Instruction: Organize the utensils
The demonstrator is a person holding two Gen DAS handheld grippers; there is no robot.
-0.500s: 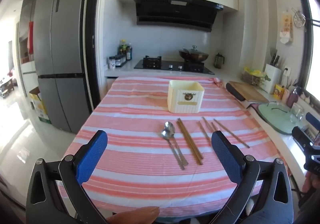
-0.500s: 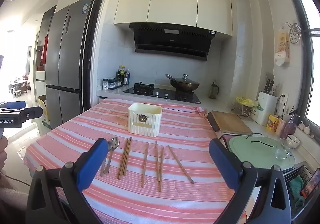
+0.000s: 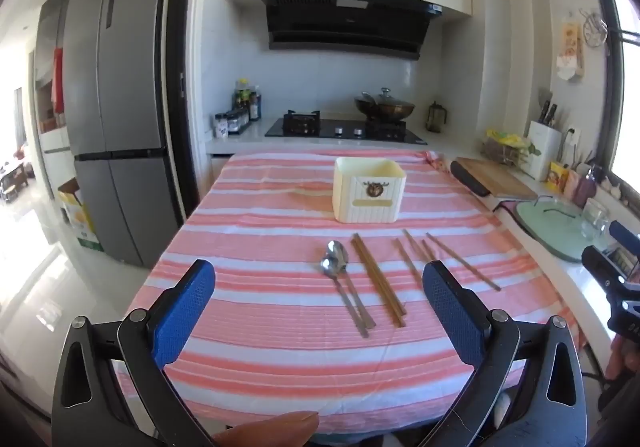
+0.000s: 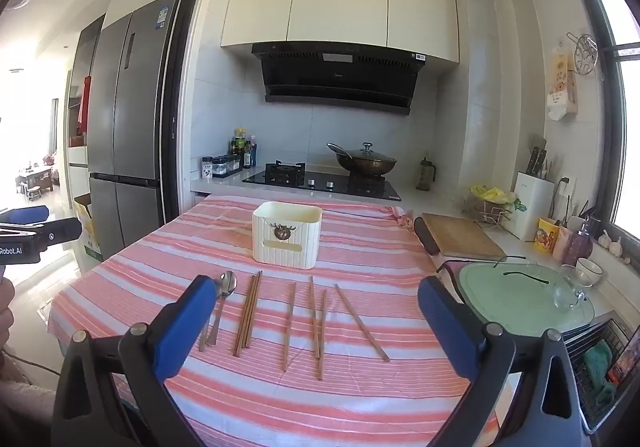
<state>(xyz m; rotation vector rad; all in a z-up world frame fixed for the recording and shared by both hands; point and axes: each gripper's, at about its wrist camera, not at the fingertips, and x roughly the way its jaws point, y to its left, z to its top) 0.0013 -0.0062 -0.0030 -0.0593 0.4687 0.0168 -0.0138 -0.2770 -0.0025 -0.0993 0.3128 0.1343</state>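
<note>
A cream utensil holder [image 3: 369, 191] [image 4: 286, 239] stands on the pink striped tablecloth [image 3: 260, 231] [image 4: 360, 247]. In front of it lie two metal spoons [image 3: 340, 271] [image 4: 222, 303], a dark chopstick pair [image 3: 378, 279] [image 4: 249, 313] and several loose lighter chopsticks [image 3: 452, 259] [image 4: 320, 319]. My left gripper [image 3: 318, 311] is open and empty, held above the table's near edge, short of the spoons. My right gripper [image 4: 316, 327] is open and empty, hovering above the near part of the table, with the chopsticks between its fingers in view.
A counter to the right holds a wooden cutting board [image 4: 460, 239], a green glass lid [image 4: 520, 295], a knife block [image 4: 532, 203] and cups. A stove with a wok [image 4: 364, 163] is behind the table. A grey fridge [image 3: 116, 119] stands at the left.
Both grippers have shifted only slightly; the utensils and the holder lie as before.
</note>
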